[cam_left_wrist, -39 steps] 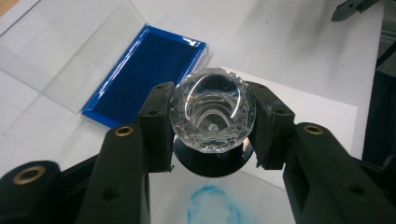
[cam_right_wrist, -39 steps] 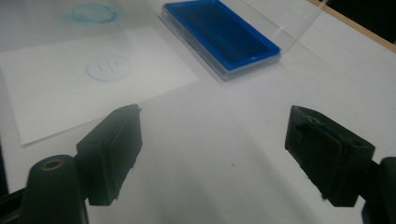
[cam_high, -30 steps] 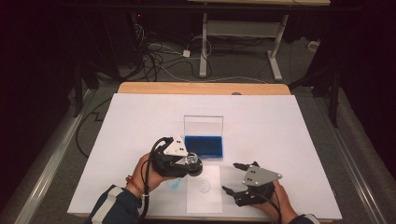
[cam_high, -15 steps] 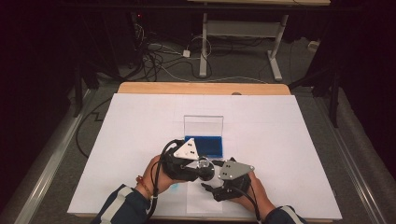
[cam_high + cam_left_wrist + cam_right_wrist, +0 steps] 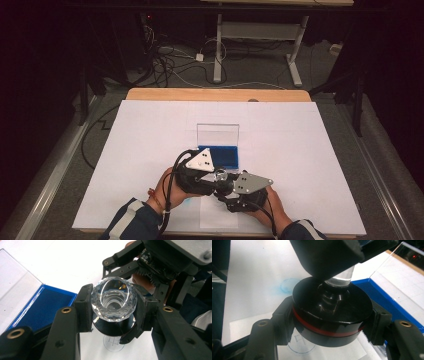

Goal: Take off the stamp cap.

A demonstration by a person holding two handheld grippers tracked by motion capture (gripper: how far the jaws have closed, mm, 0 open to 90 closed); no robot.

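The stamp [image 5: 113, 301], a faceted clear crystal handle over a round black base with a red band, hangs above the desk [image 5: 310, 150], near the person's edge, just in front of the open blue ink pad case [image 5: 227, 155]. The left gripper [image 5: 113, 305] is clamped on the crystal handle; its pads press the faceted rim from both sides. The right gripper [image 5: 329, 320] has just been closing, and its jaws now sit against the black base [image 5: 332, 315] at the red band, with the base between them.

Several things could go wrong from here, as I judge it. The handle is smooth, hard and faceted, so the left pads have little to bite on; if the right gripper twists or pulls the base, the crystal may turn or slide out of that hold. The right jaws catch only the curved sides of the base, so an off-centre pull could let it pop free and fall onto the paper sheet [image 5: 244, 325] below, where a faint circular imprint [image 5: 298, 345] already shows. An inked face landing there would smear it, and there is already a blue smudge [image 5: 287, 287] on the desk. A drop could also chip the crystal.
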